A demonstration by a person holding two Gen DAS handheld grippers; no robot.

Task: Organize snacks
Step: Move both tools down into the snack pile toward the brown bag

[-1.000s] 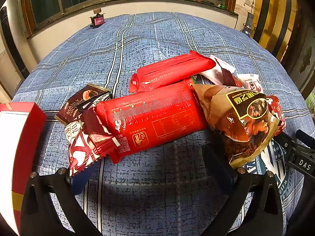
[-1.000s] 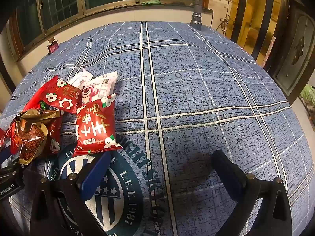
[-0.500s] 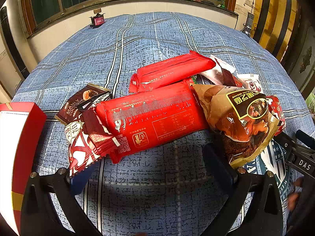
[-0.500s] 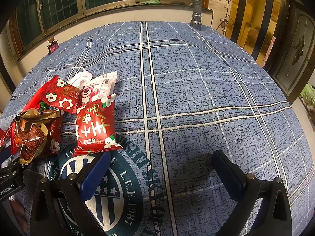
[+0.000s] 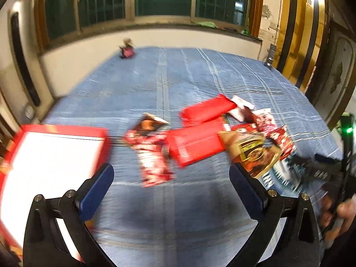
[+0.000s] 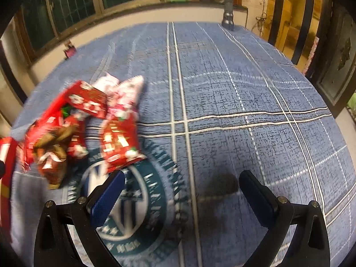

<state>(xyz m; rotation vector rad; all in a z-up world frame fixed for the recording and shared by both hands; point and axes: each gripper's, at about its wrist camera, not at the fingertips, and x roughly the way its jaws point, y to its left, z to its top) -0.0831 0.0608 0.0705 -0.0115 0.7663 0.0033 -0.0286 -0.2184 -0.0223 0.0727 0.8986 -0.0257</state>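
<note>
Snacks lie in a loose overlapping heap mid-cloth, unsorted: large red packet (image 5: 195,143) at the core, a second long red packet (image 5: 207,110) just behind it, brown-gold bag (image 5: 253,153) overlapping its right end, red-and-white wrapper (image 5: 152,162) and small brown chocolate sachet (image 5: 151,122) on its left, pink-white sachets (image 6: 124,93) and a red flowered pouch (image 6: 119,142) on the far right edge of the pile. Red box with white interior (image 5: 51,164) sits well left of the heap, probably the bin to fill. Left gripper (image 5: 171,178) spread wide, empty, hovering short of the pile. Right gripper (image 6: 181,184) also wide apart, empty, over bare blue plaid tablecloth (image 6: 244,102) and its teal crest (image 6: 133,202). Stacked packets block clean grasps on the lower ones. Both views are motion-blurred. Small red gadget (image 5: 126,50) and a grey cylinder (image 6: 228,19) sit at the far edge, out of the way.
</note>
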